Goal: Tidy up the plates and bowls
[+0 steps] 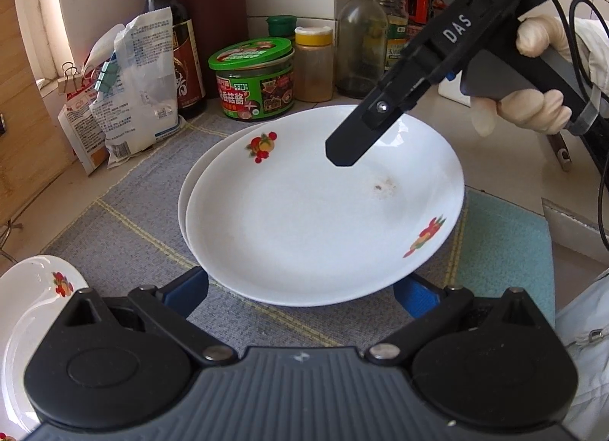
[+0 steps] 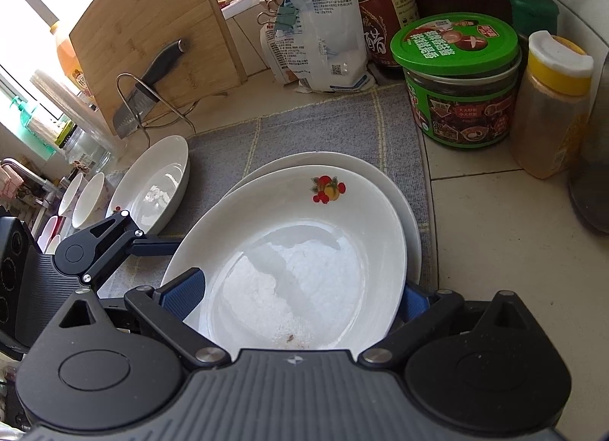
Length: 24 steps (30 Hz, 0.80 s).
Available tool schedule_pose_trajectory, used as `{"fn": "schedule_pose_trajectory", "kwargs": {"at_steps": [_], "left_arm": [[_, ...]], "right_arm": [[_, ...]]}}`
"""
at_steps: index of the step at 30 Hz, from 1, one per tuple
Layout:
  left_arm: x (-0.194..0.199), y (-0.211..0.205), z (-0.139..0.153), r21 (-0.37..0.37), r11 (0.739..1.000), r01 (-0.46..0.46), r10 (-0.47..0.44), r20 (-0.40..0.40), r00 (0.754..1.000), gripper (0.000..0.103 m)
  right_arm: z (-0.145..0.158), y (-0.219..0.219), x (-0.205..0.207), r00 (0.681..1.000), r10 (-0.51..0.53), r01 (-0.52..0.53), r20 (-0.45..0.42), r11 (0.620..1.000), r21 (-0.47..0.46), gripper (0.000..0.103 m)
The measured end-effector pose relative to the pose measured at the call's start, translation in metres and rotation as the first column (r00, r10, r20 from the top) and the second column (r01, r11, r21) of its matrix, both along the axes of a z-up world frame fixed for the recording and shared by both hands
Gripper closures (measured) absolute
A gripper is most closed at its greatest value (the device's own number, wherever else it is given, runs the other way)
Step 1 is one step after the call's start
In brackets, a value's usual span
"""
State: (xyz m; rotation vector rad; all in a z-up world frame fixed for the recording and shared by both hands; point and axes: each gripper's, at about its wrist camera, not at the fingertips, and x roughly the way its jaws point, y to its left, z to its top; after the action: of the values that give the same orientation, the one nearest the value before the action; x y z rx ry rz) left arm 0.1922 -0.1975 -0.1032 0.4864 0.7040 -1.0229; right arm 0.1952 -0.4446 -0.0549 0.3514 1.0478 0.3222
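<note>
white plate (image 1: 304, 220) with red-orange fruit motifs, grey mat (image 1: 152, 193), green-lidded jar (image 1: 253, 77).

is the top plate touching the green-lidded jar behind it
Apart. The right wrist view shows grey mat and counter between the top plate and the green-lidded jar.

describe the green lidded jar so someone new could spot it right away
Start at the grey mat on the counter; past its far edge stand bottles and jars. The jar sits between a dark bottle and a yellow-capped shaker. Only it is squat, with a wide green lid.
</note>
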Motion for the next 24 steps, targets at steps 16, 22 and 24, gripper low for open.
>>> {"fn": "schedule_pose_trajectory", "kwargs": {"at_steps": [16, 22, 24], "left_arm": [[-0.010, 0.007, 0.007, -0.023, 0.999, -0.030, 0.031, 0.038, 0.999, 0.000], [-0.020, 0.019, 0.017, -0.048, 0.998, -0.044, 0.047, 0.056, 0.997, 0.000], [-0.023, 0.022, 0.020, -0.050, 0.997, -0.052, 0.055, 0.063, 0.996, 0.000]], "right_arm": [[0.011, 0.011, -0.018, 0.998, -0.063, 0.063, 0.002, 0.994, -0.093, 0.000], [0.014, 0.014, -0.022, 0.995, -0.097, 0.098, 0.013, 0.988, -0.119, 0.000], [0.015, 0.015, -0.023, 0.994, -0.108, 0.109, 0.015, 0.986, -0.128, 0.000]]}}
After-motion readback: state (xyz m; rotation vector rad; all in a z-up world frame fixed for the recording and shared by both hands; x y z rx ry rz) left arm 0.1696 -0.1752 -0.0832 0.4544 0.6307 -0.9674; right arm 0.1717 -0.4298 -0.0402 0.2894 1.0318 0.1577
